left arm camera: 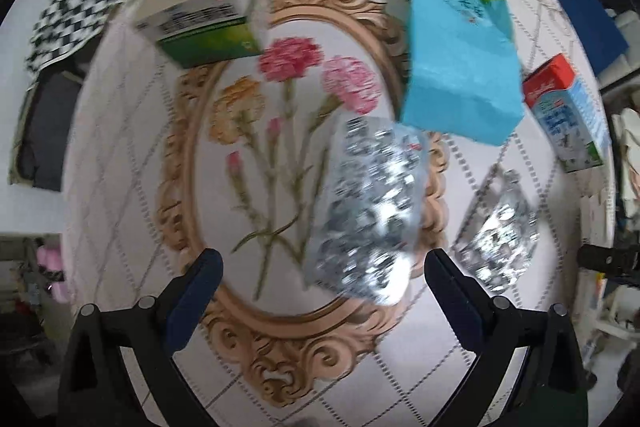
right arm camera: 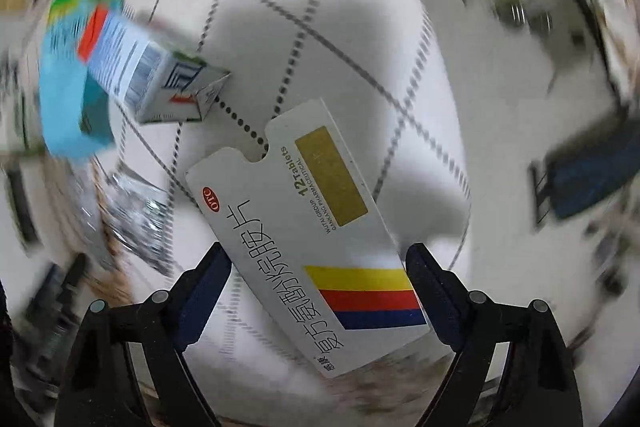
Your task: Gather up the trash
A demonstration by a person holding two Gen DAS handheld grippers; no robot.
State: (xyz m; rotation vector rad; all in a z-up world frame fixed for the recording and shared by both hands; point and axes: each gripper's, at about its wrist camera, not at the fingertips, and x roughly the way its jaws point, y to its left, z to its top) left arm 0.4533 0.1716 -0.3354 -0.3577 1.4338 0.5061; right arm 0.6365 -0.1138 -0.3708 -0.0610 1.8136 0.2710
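Left wrist view. Left gripper (left arm camera: 320, 275) pointed straight down over round table (left arm camera: 120, 155) with quilted white cloth and carnation motif in an ornate oval frame. Jaws wide apart, nothing clamped. Large silver blister pack (left arm camera: 372, 207) lying just beyond the fingertips, nearer the right finger (left arm camera: 452, 291) than the left, not touching either pad as far as visible. Second, smaller blister pack (left arm camera: 500, 227) to the right, outside the right finger. Blue-and-green carton (left arm camera: 460, 51) far right of centre, upright-looking, just beyond the large blister pack. Red-and-blue milk carton (left arm camera: 564, 115) at the table's right edge. Green-and-white box (left arm camera: 200, 23) far left. Checkered cloth (left arm camera: 72, 15) off the table, far left. Picture somewhat blurred.

Right wrist view. Right gripper (right arm camera: 320, 287) pointed steeply down at the same cloth. White tablet box (right arm camera: 312, 247), flat, with gold patch and yellow-red-blue stripes, lying diagonally between the two fingers, striped end near the right finger (right arm camera: 428, 287). Jaws spread wide; left finger close to the box's long edge; whether either pad presses on the box cannot be told, contact looks at most slight. Milk carton (right arm camera: 152, 79) far left, on its side, blue carton (right arm camera: 68, 107) behind it, blister pack (right arm camera: 136, 219) near left. Surroundings heavily blurred.
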